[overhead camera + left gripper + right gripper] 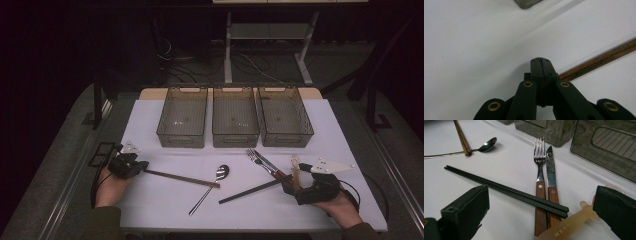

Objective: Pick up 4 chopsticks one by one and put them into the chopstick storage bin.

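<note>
High view: the left hand-held gripper point(141, 169), jaws fully closed, holds nothing beside the brown chopsticks point(182, 178) at lower left; the right hand-held gripper point(295, 176) gapes empty. Left should reopen and straddle both sticks.

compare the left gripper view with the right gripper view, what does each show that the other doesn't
Left gripper view: its own left tool, shut. Right gripper view: fork, knife, black chopsticks lying across their wooden handles, spoon, a translucent utensil handle, and the open right tool. Shared: brown chopsticks, white table, grey bins.
</note>
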The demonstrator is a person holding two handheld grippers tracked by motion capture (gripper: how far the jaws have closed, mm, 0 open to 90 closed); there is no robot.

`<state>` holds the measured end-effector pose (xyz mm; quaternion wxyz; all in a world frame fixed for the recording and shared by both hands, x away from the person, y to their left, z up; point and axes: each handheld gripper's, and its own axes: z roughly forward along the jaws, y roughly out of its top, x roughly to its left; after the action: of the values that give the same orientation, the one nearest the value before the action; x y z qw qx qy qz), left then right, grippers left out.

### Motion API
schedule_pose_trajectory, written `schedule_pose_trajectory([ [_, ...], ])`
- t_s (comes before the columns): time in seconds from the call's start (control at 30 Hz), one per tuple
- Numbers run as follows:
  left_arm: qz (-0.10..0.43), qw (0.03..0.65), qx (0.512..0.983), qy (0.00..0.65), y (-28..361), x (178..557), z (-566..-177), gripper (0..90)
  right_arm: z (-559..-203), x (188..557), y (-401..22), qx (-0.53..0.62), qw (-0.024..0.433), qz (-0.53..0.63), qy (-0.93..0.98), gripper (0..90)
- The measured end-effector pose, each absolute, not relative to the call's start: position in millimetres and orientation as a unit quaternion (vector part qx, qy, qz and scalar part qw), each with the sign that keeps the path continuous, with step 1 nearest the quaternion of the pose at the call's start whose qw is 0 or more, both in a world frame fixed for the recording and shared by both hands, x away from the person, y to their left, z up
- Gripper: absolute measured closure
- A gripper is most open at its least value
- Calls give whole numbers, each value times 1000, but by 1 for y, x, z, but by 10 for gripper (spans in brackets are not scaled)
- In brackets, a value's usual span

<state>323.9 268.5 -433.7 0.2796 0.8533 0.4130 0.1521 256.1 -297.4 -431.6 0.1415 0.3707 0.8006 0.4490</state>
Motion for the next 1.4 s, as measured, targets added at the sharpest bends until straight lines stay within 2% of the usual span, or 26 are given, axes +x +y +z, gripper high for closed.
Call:
schedule_pose_trajectory([
  [1.2, 159, 274, 852, 417, 279, 295, -429, 891, -432, 256, -297, 371, 142, 448, 801, 8],
  [1.4, 146, 327, 858, 370, 248, 291, -416, 773, -432, 256, -297, 372, 141, 447, 801, 8],
])
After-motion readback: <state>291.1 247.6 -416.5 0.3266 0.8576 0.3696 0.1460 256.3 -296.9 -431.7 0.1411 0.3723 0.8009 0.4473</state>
